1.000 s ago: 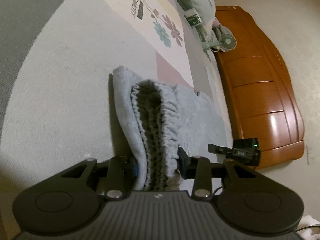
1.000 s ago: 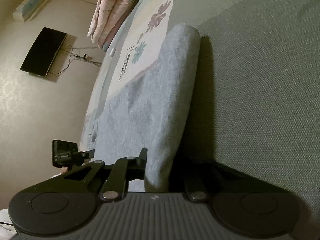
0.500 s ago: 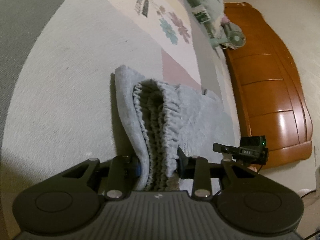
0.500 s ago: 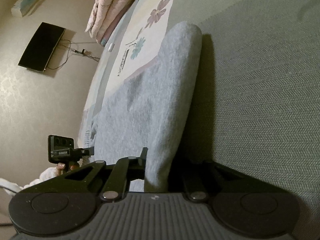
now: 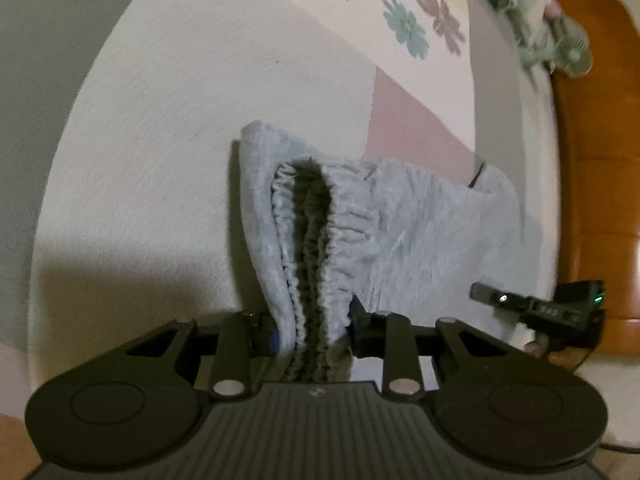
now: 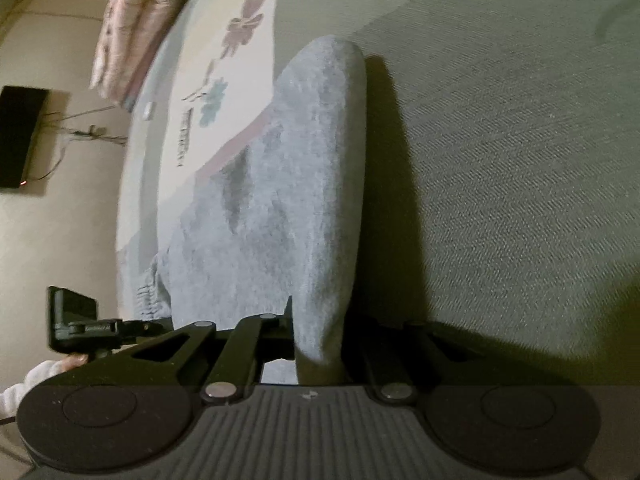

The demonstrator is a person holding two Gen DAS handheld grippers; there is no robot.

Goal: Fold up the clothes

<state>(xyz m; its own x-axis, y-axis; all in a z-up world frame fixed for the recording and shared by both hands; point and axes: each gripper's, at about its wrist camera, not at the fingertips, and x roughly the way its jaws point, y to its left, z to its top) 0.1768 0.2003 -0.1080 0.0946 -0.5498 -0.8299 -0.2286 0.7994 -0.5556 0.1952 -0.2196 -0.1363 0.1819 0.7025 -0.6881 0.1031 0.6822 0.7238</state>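
Note:
A light grey pair of sweatpants (image 5: 424,232) lies folded on the bed sheet (image 5: 168,168), its gathered elastic waistband (image 5: 340,220) facing me. My left gripper (image 5: 312,322) has the doubled waistband between its fingers; its jaws are closing and the pads press the cloth. In the right wrist view the same grey pants (image 6: 288,200) rise in a rounded fold, and my right gripper (image 6: 320,334) is shut on the near edge of that fold. Each wrist view also catches the other gripper at the side: the right one (image 5: 560,312) and the left one (image 6: 80,322).
The sheet carries a flower print (image 5: 420,28) and lettering. A grey herringbone cover (image 6: 520,180) lies beside the pants. A brown wooden bed board (image 5: 592,168), a small green fan (image 5: 568,52), a rolled quilt (image 6: 132,24) and a black screen (image 6: 20,136) sit around the bed.
Both grippers have risen and tilted with the pants in their grip, lifting the held edges off the sheet. The left jaws have drawn closer on the waistband.

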